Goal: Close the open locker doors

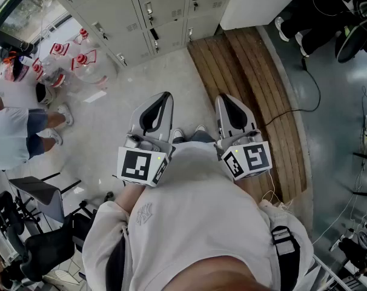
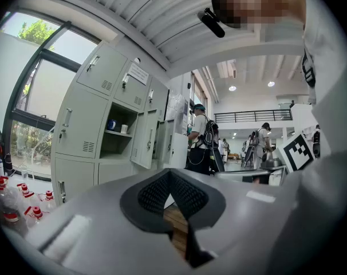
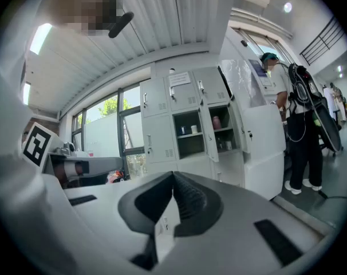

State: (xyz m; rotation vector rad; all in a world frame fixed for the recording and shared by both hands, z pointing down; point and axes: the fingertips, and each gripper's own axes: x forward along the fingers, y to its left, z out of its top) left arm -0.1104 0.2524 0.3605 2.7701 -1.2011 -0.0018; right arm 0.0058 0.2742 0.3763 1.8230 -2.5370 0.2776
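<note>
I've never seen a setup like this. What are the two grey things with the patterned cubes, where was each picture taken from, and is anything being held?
There is no robot arm here. A person wears a camera on the head and holds a two-jaw tool in each hand. The head view looks down past the person's chest at the left gripper and right gripper; the patterned cubes are part of them. The other two pictures come from cameras riding on each gripper, looking along its jaws. Both pairs of jaws are closed and hold nothing. Ahead stand grey lockers, some doors hanging open, with cups on a shelf inside. The grippers are not touching them.
</note>
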